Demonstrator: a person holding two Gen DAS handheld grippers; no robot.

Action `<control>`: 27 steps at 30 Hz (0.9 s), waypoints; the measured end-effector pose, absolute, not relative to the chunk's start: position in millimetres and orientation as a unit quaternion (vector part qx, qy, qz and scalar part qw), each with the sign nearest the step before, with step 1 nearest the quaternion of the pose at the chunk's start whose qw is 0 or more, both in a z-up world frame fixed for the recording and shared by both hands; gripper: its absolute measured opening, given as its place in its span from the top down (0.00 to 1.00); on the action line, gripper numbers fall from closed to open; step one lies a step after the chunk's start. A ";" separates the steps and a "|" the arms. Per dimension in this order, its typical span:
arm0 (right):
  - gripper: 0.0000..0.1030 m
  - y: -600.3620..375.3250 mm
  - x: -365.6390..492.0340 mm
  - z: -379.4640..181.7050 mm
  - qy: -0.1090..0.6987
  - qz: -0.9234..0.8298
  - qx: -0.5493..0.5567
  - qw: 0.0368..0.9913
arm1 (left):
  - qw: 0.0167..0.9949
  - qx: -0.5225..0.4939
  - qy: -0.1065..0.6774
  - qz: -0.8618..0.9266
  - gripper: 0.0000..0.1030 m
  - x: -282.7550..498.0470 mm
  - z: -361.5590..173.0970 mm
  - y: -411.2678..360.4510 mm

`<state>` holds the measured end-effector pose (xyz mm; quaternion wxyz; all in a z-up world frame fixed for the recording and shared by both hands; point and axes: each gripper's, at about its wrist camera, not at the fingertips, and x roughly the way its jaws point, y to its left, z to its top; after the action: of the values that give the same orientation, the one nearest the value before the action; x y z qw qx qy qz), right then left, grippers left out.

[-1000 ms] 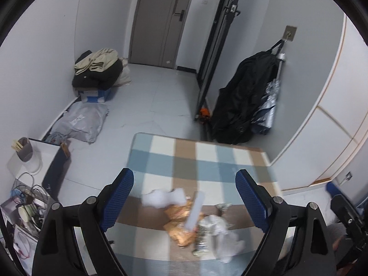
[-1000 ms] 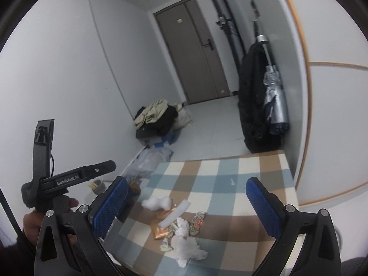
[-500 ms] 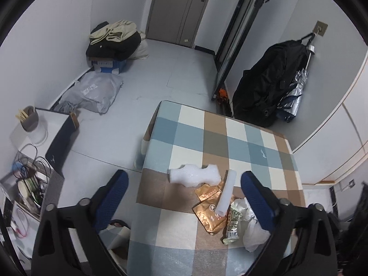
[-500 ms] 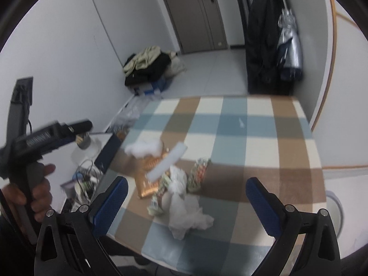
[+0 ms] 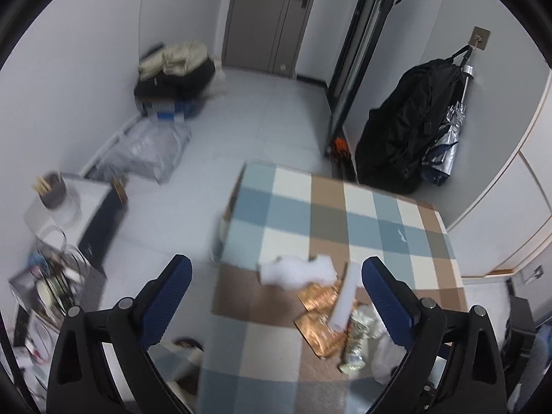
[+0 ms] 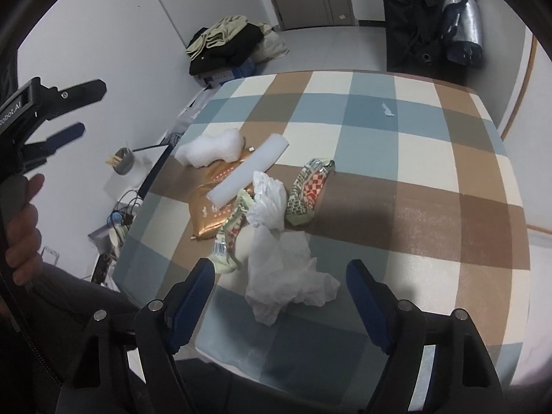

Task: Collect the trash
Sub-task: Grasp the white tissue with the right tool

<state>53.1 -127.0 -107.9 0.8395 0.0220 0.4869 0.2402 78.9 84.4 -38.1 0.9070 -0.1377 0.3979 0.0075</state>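
A heap of trash lies on the checked tablecloth [image 6: 396,158]: crumpled white tissue [image 6: 283,272], a white foam lump [image 6: 210,146], a white foam strip [image 6: 248,170], a gold snack wrapper [image 6: 210,203] and a green and red checked wrapper [image 6: 308,189]. My right gripper [image 6: 280,291] is open and empty, just above the tissue at the near edge. My left gripper [image 5: 274,277] is open and empty, high above the table's left edge; the foam lump [image 5: 298,270] and gold wrapper [image 5: 319,314] lie below it. The left gripper also shows in the right wrist view [image 6: 74,110].
A small tissue scrap [image 6: 387,110] lies on the far cloth. Left of the table stand a white box with a cup of sticks [image 5: 51,191] and a wire basket [image 5: 51,276]. Clothes [image 5: 176,72], a grey bag [image 5: 148,148] and a hung black coat [image 5: 410,127] lie beyond.
Both grippers stayed open. The right one has come down and closer over the tissue. The left one has drifted left, so the trash sits to its right.
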 end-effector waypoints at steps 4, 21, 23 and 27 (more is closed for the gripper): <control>0.27 -126.1 53.4 -108.9 0.491 0.234 0.023 0.839 | 0.895 -0.173 0.411 0.002 0.05 83.1 -41.4 90.2; 0.83 -120.4 62.4 -131.1 0.523 0.224 -0.003 0.822 | 0.894 -0.145 0.424 -0.011 0.05 91.2 -48.2 69.5; 0.85 -121.9 61.8 -129.5 0.522 0.224 -0.004 0.823 | 0.893 -0.145 0.426 -0.021 0.05 94.0 -49.9 66.3; 0.88 -131.7 61.4 -126.2 0.519 0.229 0.016 0.824 | 0.886 -0.137 0.442 -0.029 0.05 98.6 -59.9 58.3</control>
<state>61.4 -131.7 -126.2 0.8235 0.0157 0.5187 0.2290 98.6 58.3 -59.9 0.8859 -0.1365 0.4423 -0.0290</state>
